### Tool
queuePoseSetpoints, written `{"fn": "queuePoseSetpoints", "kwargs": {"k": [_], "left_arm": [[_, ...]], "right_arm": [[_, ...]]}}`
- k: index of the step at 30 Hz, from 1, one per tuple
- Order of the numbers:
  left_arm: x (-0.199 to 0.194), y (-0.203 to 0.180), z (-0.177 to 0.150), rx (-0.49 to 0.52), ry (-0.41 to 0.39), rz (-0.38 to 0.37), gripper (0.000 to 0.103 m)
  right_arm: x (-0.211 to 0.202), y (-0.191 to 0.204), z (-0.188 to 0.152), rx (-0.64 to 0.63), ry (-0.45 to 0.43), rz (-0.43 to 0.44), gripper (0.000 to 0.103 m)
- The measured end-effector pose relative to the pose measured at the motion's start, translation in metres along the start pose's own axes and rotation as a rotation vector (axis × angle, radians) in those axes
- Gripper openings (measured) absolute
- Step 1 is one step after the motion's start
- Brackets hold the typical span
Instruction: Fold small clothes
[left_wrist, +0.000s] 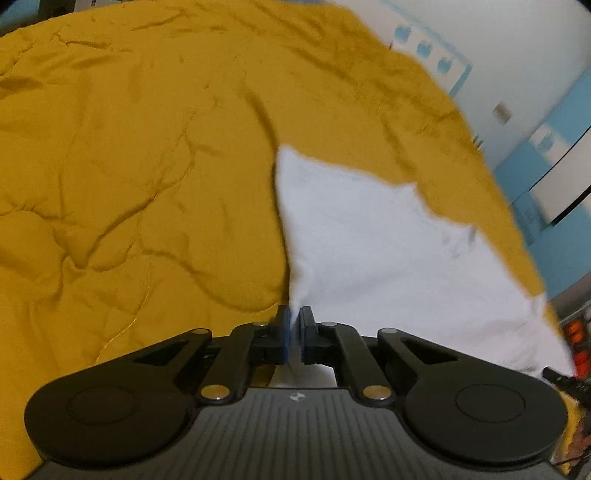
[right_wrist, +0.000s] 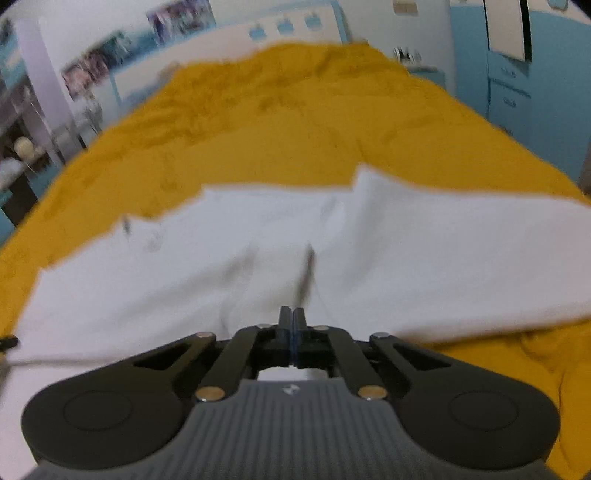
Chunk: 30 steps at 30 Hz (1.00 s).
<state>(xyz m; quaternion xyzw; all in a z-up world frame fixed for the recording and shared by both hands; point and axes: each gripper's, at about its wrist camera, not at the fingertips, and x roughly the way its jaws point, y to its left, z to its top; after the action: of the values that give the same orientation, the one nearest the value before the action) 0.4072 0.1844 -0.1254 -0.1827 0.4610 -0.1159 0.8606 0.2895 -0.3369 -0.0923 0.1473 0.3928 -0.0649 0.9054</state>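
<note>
Left gripper (left_wrist: 294, 325): jaws nearly closed, pinching the near edge of the white garment (left_wrist: 388, 258). Right gripper (right_wrist: 292, 325): jaws fully closed on a raised fold of the same garment (right_wrist: 258, 251). Garment lies spread on the mustard quilt (left_wrist: 129, 166). Beyond, blue-and-white walls, blurred.

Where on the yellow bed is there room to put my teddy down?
The yellow blanket is bare left of the white cloth, and also beyond its far edge toward the wall. The near middle is taken: the cloth spreads there, pinched by both grippers.
</note>
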Motion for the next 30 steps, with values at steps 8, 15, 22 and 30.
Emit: {"fn": "queuePoseSetpoints", "kwargs": {"k": [8, 15, 22, 30], "left_arm": [[0.005, -0.007, 0.003, -0.026, 0.002, 0.013, 0.005], [0.0, -0.012, 0.003, -0.036, -0.028, 0.044, 0.004], [0.01, -0.014, 0.006, 0.001, 0.006, 0.102, 0.003], [-0.017, -0.029, 0.015, 0.083, 0.001, 0.237, 0.003]], "right_arm": [[0.011, -0.027, -0.001, 0.238, -0.03, 0.131, 0.045], [0.014, -0.022, 0.005, 0.245, -0.029, 0.128, 0.0], [0.012, -0.024, -0.011, 0.155, 0.025, 0.067, 0.0], [-0.018, -0.042, -0.003, 0.142, -0.02, 0.036, 0.015]]}}
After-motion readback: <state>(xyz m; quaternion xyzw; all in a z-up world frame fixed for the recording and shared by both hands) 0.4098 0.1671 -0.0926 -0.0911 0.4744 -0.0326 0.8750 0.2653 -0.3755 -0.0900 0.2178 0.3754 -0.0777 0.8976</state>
